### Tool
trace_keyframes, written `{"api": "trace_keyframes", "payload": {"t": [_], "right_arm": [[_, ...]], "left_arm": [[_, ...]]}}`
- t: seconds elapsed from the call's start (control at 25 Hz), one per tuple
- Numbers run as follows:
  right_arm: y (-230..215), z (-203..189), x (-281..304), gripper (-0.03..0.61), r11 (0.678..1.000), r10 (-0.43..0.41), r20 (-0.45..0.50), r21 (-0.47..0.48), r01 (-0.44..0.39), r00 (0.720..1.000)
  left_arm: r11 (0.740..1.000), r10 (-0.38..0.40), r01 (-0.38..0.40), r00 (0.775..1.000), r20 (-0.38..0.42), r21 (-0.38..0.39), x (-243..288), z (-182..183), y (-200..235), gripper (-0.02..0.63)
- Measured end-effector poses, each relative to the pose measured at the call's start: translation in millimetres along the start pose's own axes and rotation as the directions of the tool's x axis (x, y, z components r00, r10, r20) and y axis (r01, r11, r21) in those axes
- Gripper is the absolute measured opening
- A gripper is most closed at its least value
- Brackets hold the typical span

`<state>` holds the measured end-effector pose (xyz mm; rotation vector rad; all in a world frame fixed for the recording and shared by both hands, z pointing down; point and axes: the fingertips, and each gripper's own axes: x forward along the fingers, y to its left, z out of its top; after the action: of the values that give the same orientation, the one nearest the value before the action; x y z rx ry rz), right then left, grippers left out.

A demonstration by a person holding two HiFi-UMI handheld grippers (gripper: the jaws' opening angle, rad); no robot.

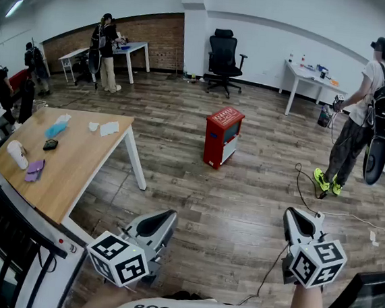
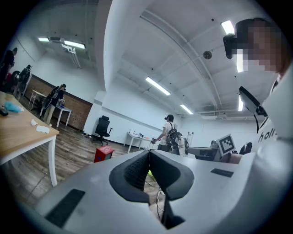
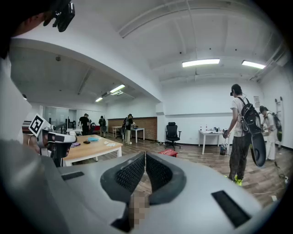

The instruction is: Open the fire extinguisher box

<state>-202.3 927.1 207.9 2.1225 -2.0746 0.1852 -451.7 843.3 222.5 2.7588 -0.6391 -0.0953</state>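
Note:
The red fire extinguisher box [image 1: 222, 136] stands upright on the wooden floor in the middle of the room, well ahead of both grippers. It also shows small and far off as a red box [image 2: 104, 153] in the left gripper view and as a red box [image 3: 168, 152] in the right gripper view. My left gripper [image 1: 168, 217] is held low at the bottom left, its jaws together with nothing between them [image 2: 149, 153]. My right gripper [image 1: 294, 218] is at the bottom right, also shut and empty [image 3: 145, 155]. Both point toward the box from a distance.
A wooden table [image 1: 63, 164] with small items stands to the left of the box. A black office chair [image 1: 223, 58] and white desks line the back wall. A person with a backpack [image 1: 358, 125] stands at right, and a cable [image 1: 308, 193] lies on the floor. More people stand at the far left.

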Motion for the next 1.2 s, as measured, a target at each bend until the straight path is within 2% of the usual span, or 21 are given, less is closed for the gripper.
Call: {"api": "trace_keyframes", "payload": {"t": [0.32,0.52,0.72,0.88,1.04,1.2], "right_arm": [[21.5,-4.5,-6.4,0.017,1.0,-0.013,0.008,0.016,0.013,1.0],[37.7,-26.6,-19.2,0.018,0.999,-0.028,-0.014,0.016,0.028,1.0],[39.0,-43.2,-10.3,0.018,0.995,0.015,-0.018,0.099,-0.013,1.0],[27.7,-34.9,24.8,0.018,0.995,0.052,0.003,0.089,-0.052,0.999],[-0.8,-20.6,66.8,0.018,0.998,0.052,0.007,0.029,-0.052,0.999],[-53.1,-2.3,101.0,0.018,0.998,0.068,0.054,-0.012,-0.067,0.996]], "left_arm": [[1.0,-0.008,0.008,1.0,-0.006,0.01,-21.6,0.4,7.2,0.006],[1.0,-0.001,0.001,1.0,0.009,0.016,-37.0,-5.2,15.4,0.006],[1.0,0.011,-0.011,1.0,-0.017,-0.002,-32.4,-13.7,29.9,0.006],[1.0,0.024,-0.024,0.999,-0.032,0.007,-11.1,-16.9,42.4,0.006],[0.998,0.004,-0.005,1.0,0.025,0.059,27.6,-1.7,50.7,0.006],[0.987,0.083,-0.091,0.995,0.064,0.136,77.0,10.7,75.8,0.006]]}}
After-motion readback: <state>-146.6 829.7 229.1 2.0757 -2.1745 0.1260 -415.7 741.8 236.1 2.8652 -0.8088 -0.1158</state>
